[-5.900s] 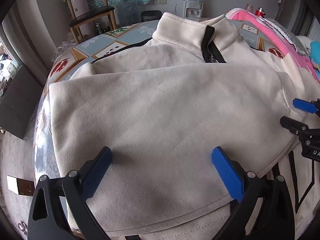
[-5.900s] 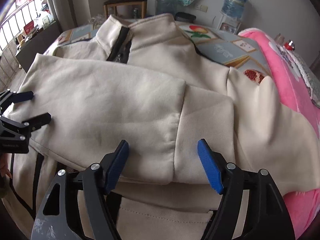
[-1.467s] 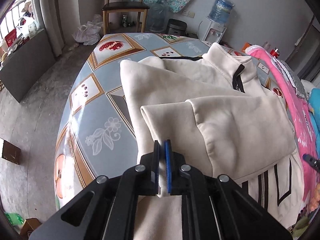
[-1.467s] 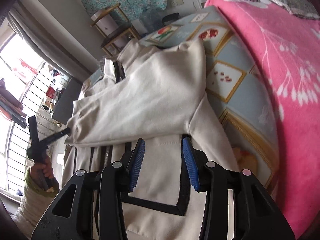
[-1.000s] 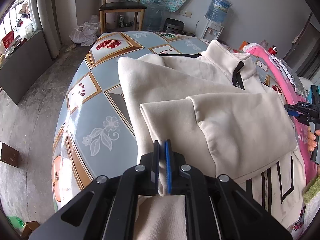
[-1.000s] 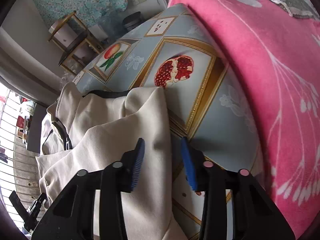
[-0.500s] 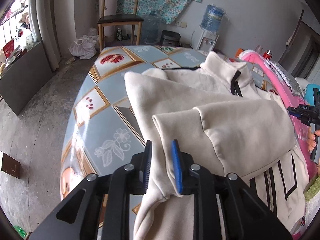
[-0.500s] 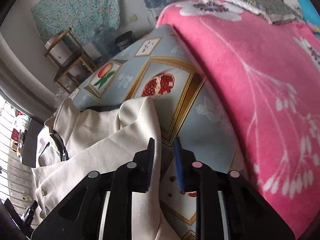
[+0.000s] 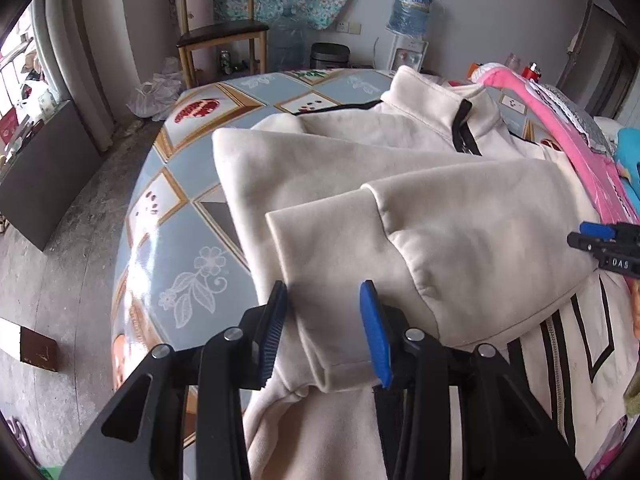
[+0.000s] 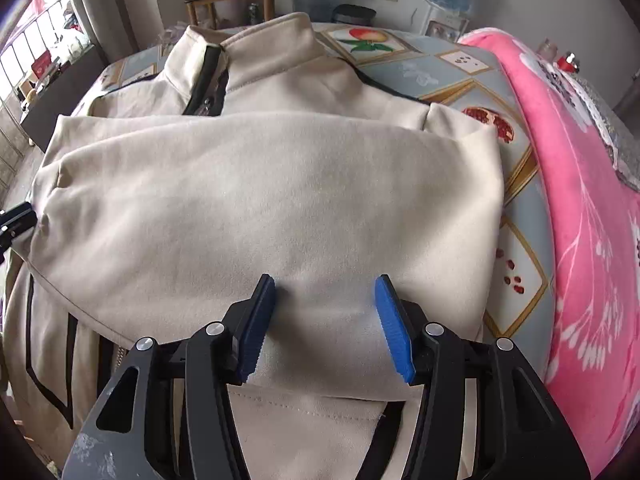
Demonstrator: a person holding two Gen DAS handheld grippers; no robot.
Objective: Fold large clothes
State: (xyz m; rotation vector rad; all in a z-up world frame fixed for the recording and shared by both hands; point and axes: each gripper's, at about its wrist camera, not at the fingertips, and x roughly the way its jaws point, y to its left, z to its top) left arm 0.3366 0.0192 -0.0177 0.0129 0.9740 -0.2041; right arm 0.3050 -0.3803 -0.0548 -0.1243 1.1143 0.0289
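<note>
The jacket (image 9: 460, 216) lies face up on the patterned table (image 9: 180, 236), collar away from the person, both sleeves folded across the chest so the garment forms a narrower block for the next fold.

Left gripper (image 9: 324, 330): jaws apart and opening. The sleeve cuff (image 9: 320, 264) lies between the pads but is not pinched — it rests on the jacket body, released at the left edge where the fold is meant to stay.

Right gripper (image 10: 326, 322): jaws apart and opening, hovering over the folded sleeve (image 10: 280, 208) near its lower edge; no fabric is clamped. It is placed centrally, probably to smooth or take the hem next.

The pink blanket (image 10: 580, 200) borders the table on the right.
</note>
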